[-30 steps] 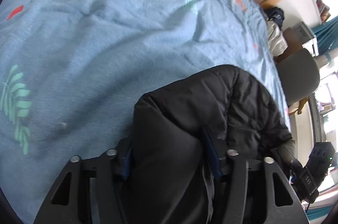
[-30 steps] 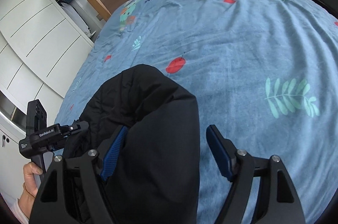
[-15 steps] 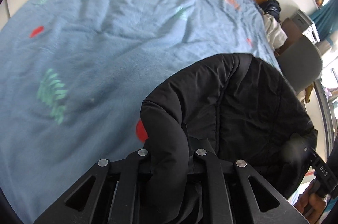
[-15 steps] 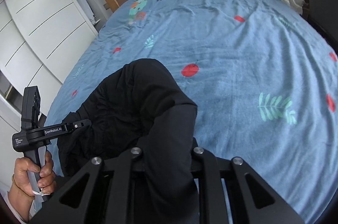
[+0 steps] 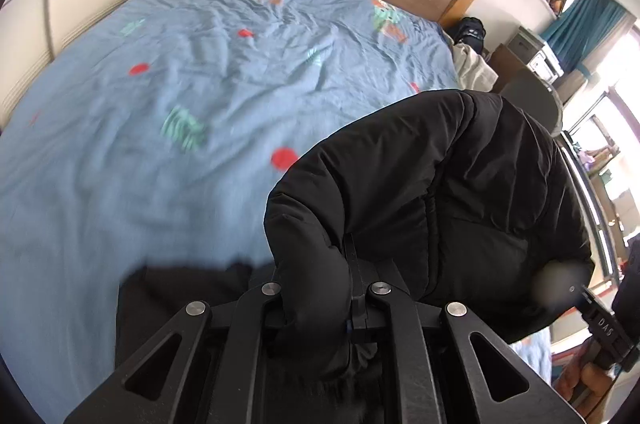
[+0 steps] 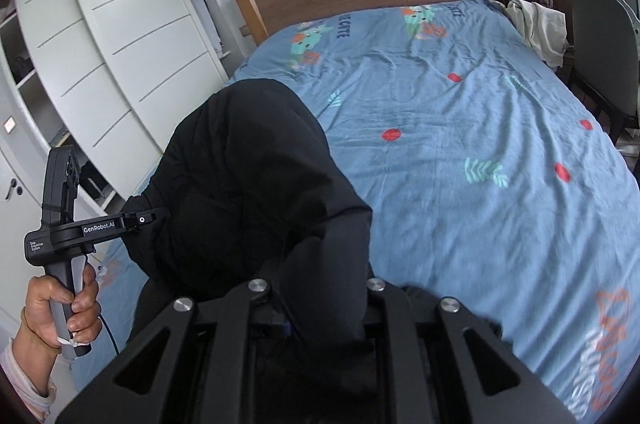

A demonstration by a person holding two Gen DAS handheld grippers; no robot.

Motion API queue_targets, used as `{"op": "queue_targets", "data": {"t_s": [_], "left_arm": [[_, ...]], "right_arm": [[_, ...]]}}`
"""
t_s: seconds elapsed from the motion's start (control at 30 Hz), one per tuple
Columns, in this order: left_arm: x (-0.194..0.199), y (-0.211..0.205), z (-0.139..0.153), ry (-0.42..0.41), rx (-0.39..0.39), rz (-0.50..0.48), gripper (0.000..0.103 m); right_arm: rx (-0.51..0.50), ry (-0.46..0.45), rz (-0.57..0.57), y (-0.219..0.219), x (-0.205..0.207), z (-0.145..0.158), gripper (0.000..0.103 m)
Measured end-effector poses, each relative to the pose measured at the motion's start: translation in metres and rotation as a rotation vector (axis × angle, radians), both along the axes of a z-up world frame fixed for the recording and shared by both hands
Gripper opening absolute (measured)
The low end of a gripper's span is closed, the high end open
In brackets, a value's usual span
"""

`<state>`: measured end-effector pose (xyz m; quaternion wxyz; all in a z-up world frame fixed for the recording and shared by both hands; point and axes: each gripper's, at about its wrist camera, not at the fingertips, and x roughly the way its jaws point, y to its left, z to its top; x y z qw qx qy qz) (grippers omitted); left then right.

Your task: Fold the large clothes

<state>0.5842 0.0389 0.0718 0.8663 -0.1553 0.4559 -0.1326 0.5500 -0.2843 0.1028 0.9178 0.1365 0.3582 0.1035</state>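
Black padded jacket [image 5: 460, 192] bulges up over the blue bedsheet [image 5: 160, 144] in the left wrist view, soft, bulky, likely slippery; the left gripper [image 5: 352, 304] is clamped narrow on a thick fold.

From the right wrist view, the right gripper [image 6: 316, 320] pinches another bunch. A chair [image 6: 600, 52] and beige clothes [image 6: 540, 28] sit well apart.

Black puffy jacket [image 5: 440, 192] hangs bunched above the blue bedsheet [image 5: 160, 144].
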Motion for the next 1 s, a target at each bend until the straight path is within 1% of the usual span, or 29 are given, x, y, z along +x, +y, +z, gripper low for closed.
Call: {"op": "queue_targets", "data": {"t_s": [0.07, 0.1, 0.17, 0.2, 0.3, 0.33, 0.43, 0.5, 0.67, 0.8, 0.83, 0.9, 0.97, 1.0], "left_arm": [[-0.029, 0.004, -0.003, 0.003, -0.013, -0.001, 0.013], [-0.043, 0.004, -0.006, 0.003, -0.005, -0.008, 0.013], [-0.072, 0.007, -0.018, 0.009, 0.018, -0.024, 0.014], [-0.082, 0.011, -0.025, 0.012, 0.007, -0.022, 0.014], [-0.108, 0.016, -0.042, 0.001, -0.019, -0.009, 0.016], [-0.118, 0.017, -0.050, -0.001, -0.022, -0.005, 0.016], [-0.137, 0.015, -0.062, -0.007, -0.007, -0.004, 0.020], [-0.147, 0.015, -0.065, -0.013, 0.013, -0.008, 0.026], [-0.167, 0.021, -0.067, -0.030, 0.033, -0.001, 0.026], [-0.182, 0.025, -0.073, -0.027, 0.047, -0.002, 0.027], [-0.188, 0.026, -0.075, -0.025, 0.051, -0.002, 0.028], [-0.200, 0.029, -0.078, -0.020, 0.066, -0.003, 0.038], [-0.213, 0.034, -0.082, -0.008, 0.073, -0.005, 0.041], [-0.220, 0.038, -0.084, 0.008, 0.069, -0.008, 0.041]], "right_arm": [[0.018, -0.017, -0.001, 0.006, -0.040, -0.004, 0.015], [0.022, -0.020, 0.003, 0.009, -0.059, -0.008, 0.015], [0.037, -0.020, 0.008, 0.013, -0.082, -0.019, 0.015], [0.040, -0.013, 0.007, 0.015, -0.096, -0.028, 0.015], [0.029, -0.004, 0.007, 0.021, -0.121, -0.050, 0.015], [0.030, -0.001, 0.004, 0.022, -0.126, -0.055, 0.017], [0.040, 0.014, -0.005, 0.023, -0.141, -0.071, 0.021], [0.028, 0.023, -0.008, 0.025, -0.150, -0.078, 0.025], [0.001, 0.037, -0.017, 0.023, -0.166, -0.084, 0.033], [0.006, 0.053, -0.027, 0.020, -0.181, -0.089, 0.035], [0.009, 0.053, -0.032, 0.020, -0.186, -0.090, 0.035], [0.013, 0.056, -0.039, 0.017, -0.198, -0.092, 0.035], [0.006, 0.066, -0.046, 0.015, -0.214, -0.094, 0.036], [0.003, 0.075, -0.048, 0.013, -0.223, -0.096, 0.039]]}}
